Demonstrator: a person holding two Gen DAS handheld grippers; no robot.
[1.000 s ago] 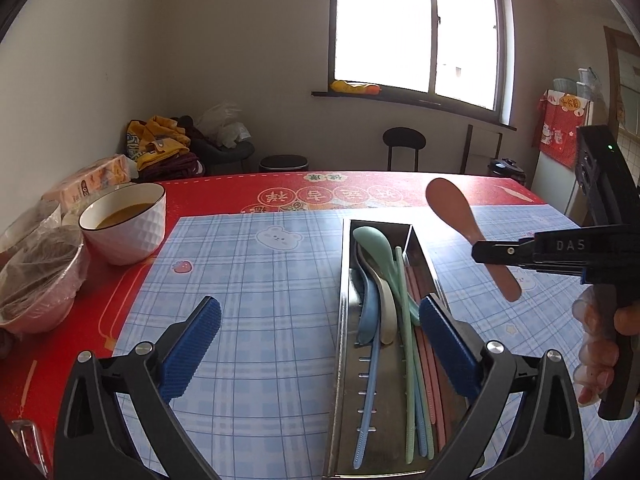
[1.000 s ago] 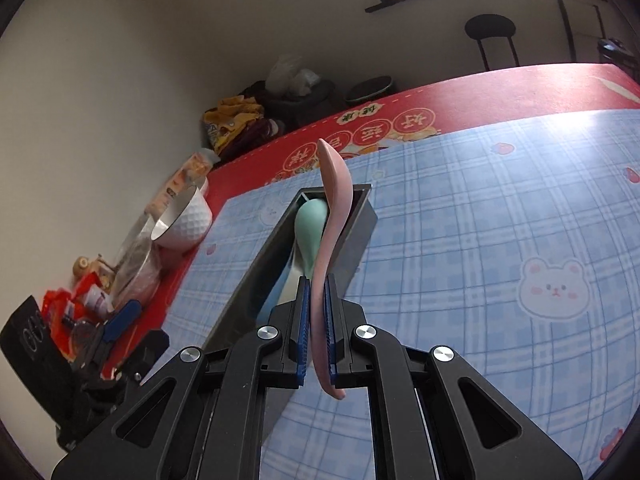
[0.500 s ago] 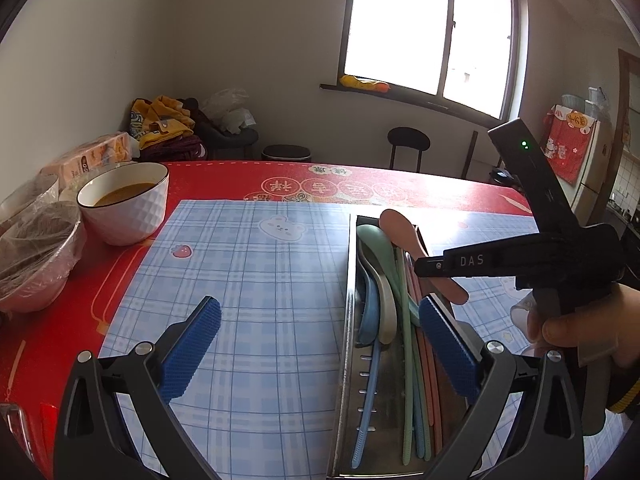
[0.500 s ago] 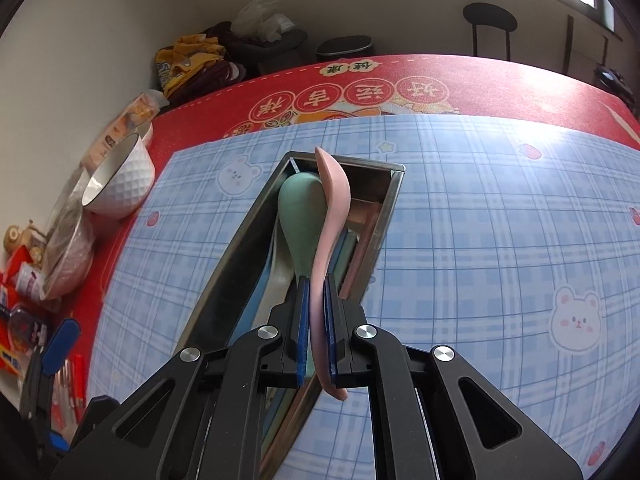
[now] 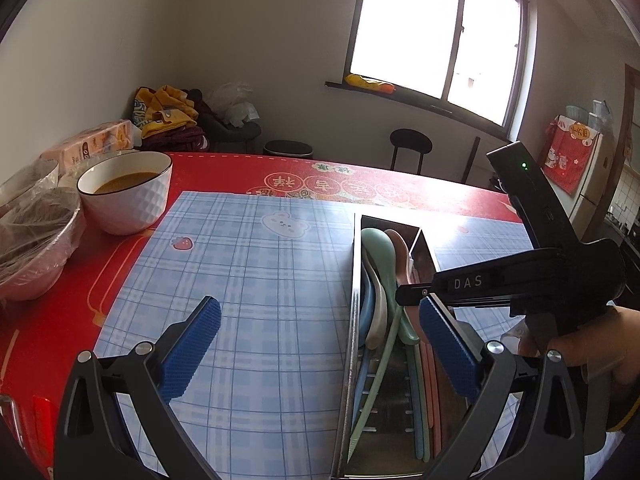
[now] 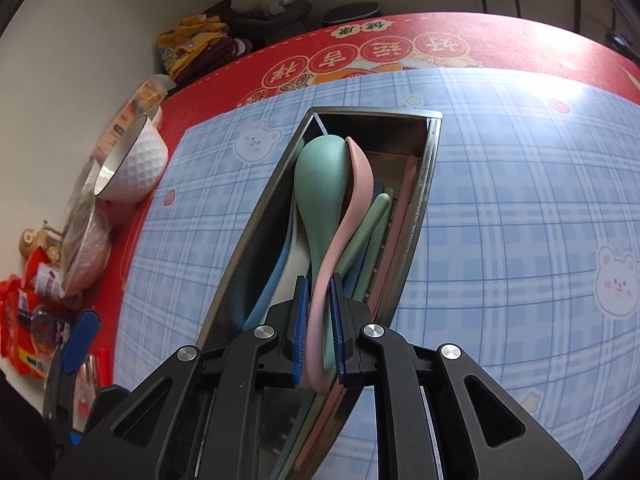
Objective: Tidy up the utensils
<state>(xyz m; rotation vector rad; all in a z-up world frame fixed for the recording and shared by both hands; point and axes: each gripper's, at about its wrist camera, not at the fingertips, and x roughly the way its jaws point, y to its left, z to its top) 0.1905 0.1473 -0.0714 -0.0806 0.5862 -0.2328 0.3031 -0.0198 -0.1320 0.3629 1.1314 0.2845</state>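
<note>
Pink spoon (image 6: 347, 220) is clamped by its handle in the right gripper (image 6: 319, 332), its bowl lowered into the metal tray (image 6: 424, 216) beside a green spoon (image 6: 320, 184). Lower utensils are largely hidden. The left gripper (image 5: 316, 348) is spread wide, empty.
</note>
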